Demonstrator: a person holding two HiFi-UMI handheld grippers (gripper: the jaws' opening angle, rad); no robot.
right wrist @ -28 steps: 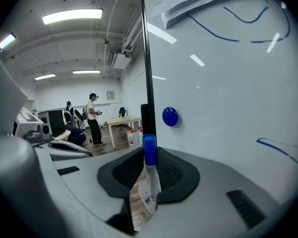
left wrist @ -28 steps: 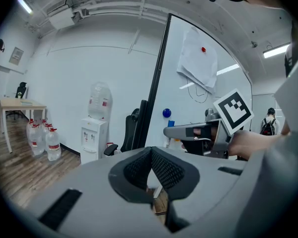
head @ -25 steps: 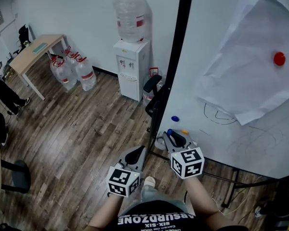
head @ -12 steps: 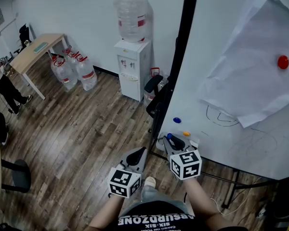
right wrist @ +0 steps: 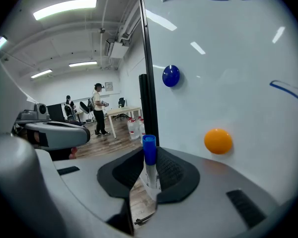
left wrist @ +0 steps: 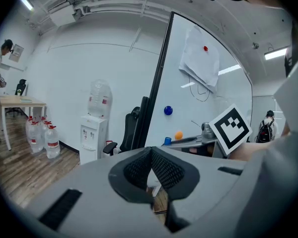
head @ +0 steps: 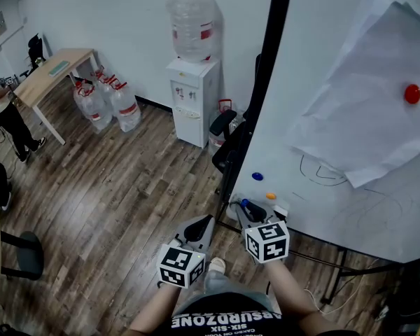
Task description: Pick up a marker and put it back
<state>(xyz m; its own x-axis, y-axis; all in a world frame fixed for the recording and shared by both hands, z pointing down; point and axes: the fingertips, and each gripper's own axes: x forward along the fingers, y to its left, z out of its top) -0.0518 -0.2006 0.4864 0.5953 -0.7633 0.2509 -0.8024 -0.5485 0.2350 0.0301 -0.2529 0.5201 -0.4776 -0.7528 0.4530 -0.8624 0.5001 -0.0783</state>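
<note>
Slightly tilted down, right gripper (head: 248, 208) clamps marker (right wrist: 149, 149) beside whiteboard (head: 302, 61).

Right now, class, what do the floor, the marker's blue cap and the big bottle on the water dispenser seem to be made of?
Floor: wood or wood-look laminate, matte; plank seams and grain streaks show.
Marker cap: probably smooth blue plastic; even colour, slight sheen.
Water bottle: likely clear plastic; translucent walls let light through.

glossy whiteboard (head: 350, 212); creased matt paper sheet (head: 364, 110); wood-plank floor (head: 112, 187); matt grey plastic right hand-held gripper (right wrist: 149, 158), ribbed black pads (right wrist: 172, 172); marker (right wrist: 149, 147), smooth blue cap.
</note>
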